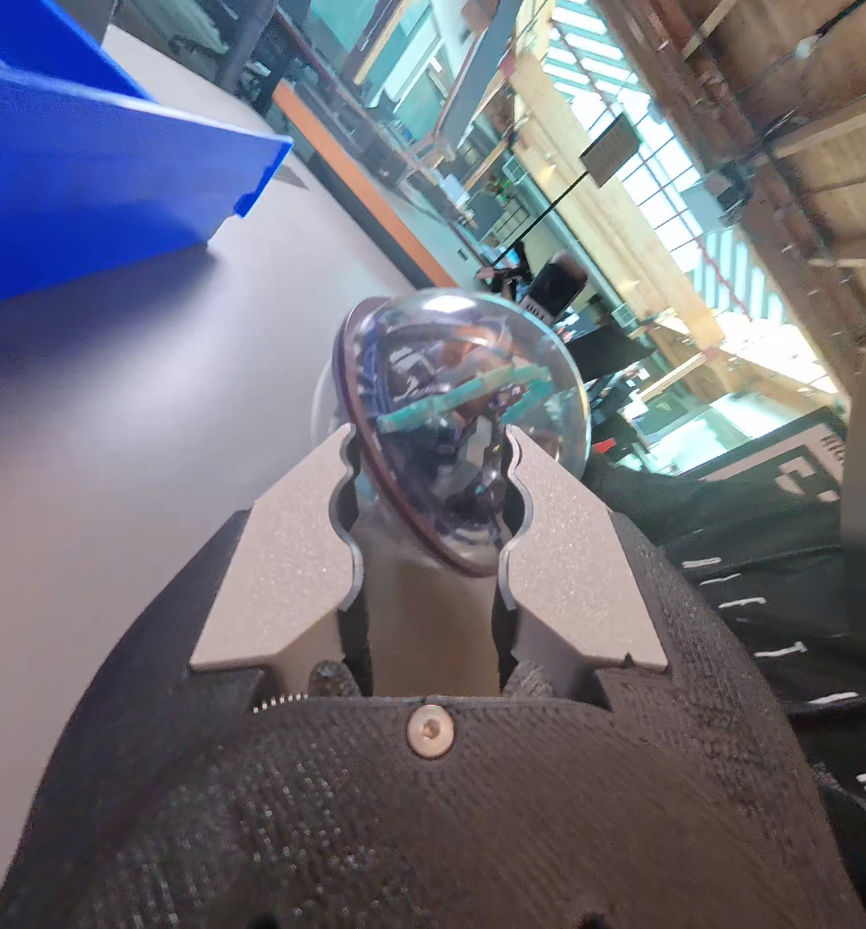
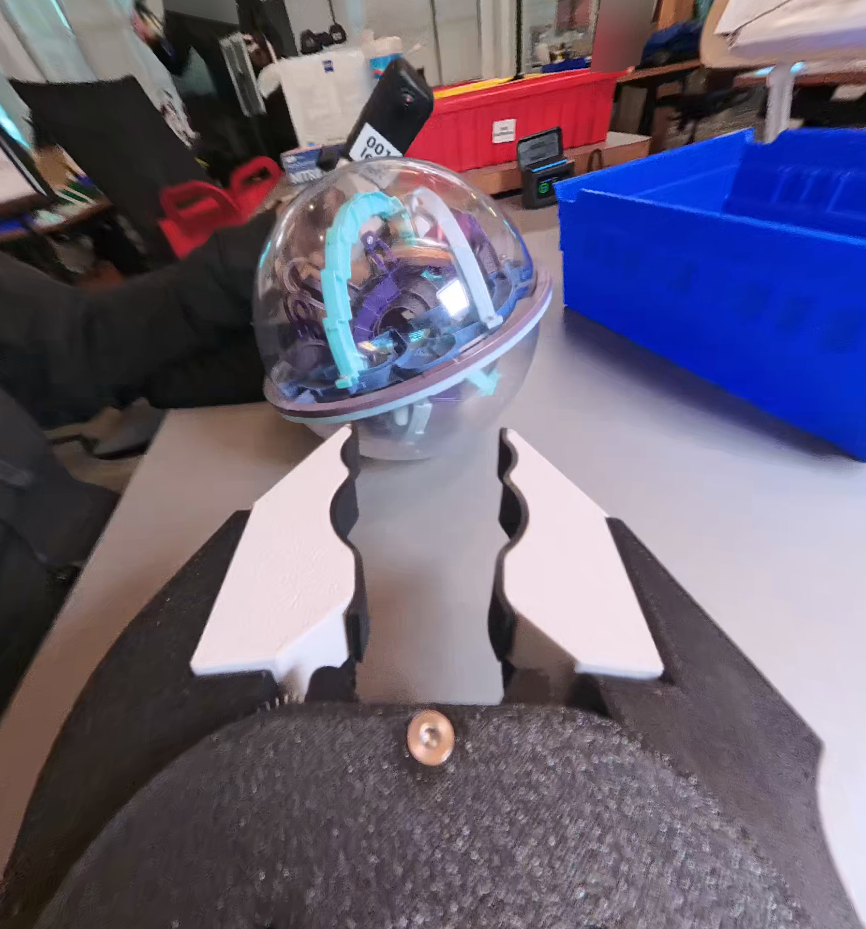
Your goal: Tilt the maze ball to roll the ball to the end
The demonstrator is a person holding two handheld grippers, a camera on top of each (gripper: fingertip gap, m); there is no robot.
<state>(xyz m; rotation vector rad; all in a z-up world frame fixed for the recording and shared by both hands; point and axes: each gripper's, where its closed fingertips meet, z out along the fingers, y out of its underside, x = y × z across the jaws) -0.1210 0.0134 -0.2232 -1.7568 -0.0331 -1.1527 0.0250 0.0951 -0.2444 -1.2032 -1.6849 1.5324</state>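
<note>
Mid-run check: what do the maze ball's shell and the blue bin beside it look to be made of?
Maze ball: shell looks like clear, glossy hard plastic, since the coloured tracks show through it and it carries bright reflections; glass can't be ruled out. Blue bin: opaque, moulded plastic with a matte, faintly textured face, straight thin walls and ribbed dividers inside.

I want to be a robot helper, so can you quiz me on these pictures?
1. True or false: the blue bin stands on the table.
2. What colour is the arched track inside the maze ball? A teal, B yellow, C pink.
3. Fill in: the right gripper has its fingers ____, with the ball just ahead of them.

Key: 1 true; 2 A; 3 open.
</note>
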